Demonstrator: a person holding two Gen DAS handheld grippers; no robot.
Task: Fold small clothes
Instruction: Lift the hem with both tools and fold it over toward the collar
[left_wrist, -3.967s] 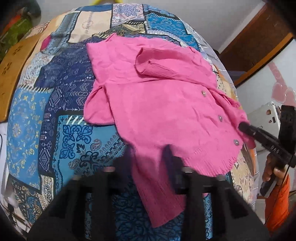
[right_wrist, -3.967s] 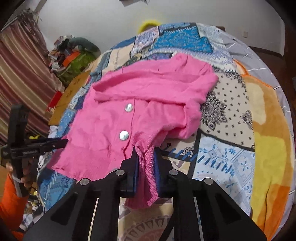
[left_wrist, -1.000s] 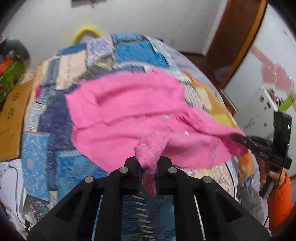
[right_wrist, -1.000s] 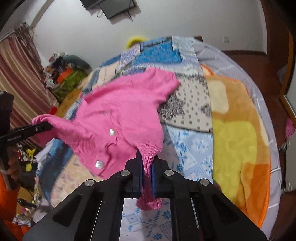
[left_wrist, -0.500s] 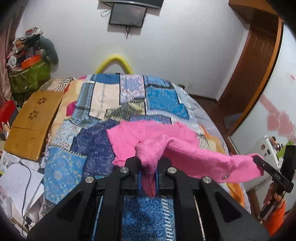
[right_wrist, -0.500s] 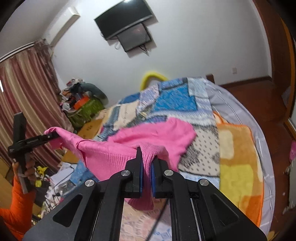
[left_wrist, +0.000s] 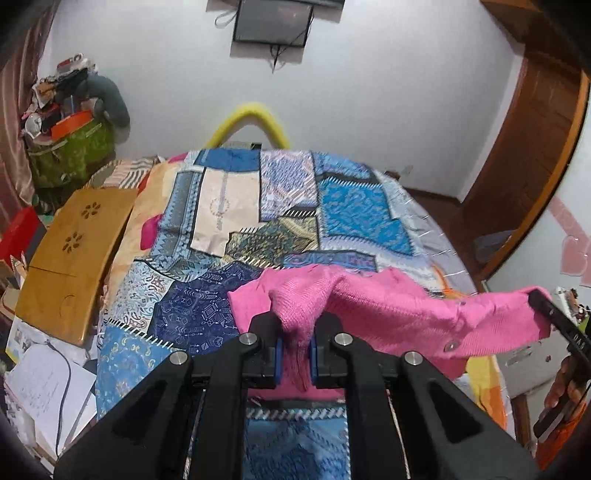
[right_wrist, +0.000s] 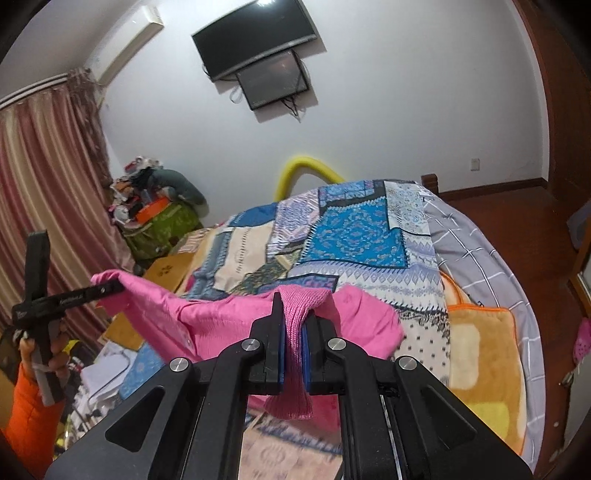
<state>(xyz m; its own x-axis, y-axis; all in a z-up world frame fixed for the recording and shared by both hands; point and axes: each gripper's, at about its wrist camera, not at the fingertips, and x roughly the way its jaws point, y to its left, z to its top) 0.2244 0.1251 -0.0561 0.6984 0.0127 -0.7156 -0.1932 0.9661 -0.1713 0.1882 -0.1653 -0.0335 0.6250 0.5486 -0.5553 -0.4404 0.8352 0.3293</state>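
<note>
your left gripper (left_wrist: 294, 345) was clamped on a bunch of the pink knit cardigan (left_wrist: 388, 314). your right gripper (right_wrist: 293, 341) pinched its ribbed edge, the garment stretched between them above the patchwork bedspread (left_wrist: 221, 229).

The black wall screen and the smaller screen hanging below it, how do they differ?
In the right wrist view, the upper black wall screen is wider and tilts more steeply; the smaller lower screen has cables dangling beneath, and the upper one shows none. Both are dark, rectangular, on the same white wall.
</note>
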